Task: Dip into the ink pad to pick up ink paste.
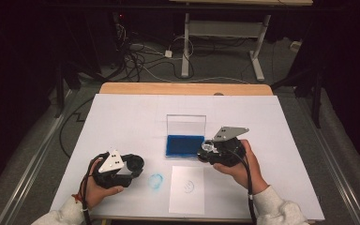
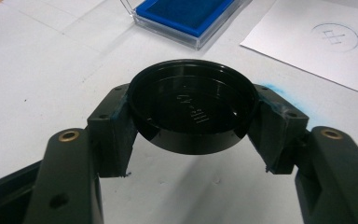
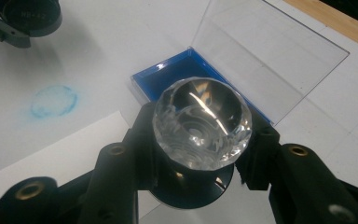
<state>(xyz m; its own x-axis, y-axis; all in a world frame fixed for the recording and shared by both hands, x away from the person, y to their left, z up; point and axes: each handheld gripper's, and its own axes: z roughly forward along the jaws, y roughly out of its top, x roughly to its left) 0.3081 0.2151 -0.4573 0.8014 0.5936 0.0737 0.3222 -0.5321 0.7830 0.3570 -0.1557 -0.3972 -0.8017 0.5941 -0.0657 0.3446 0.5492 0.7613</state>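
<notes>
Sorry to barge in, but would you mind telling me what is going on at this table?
A person is stamping with two handheld tongs. The left tongs are shut on a round black plastic cap, held just above the white table cover. The right tongs grip a stamp with a faceted clear knob near the open blue ink pad case. A white paper sheet bears a faint round print, and a blue smudge lies beside it.
</notes>
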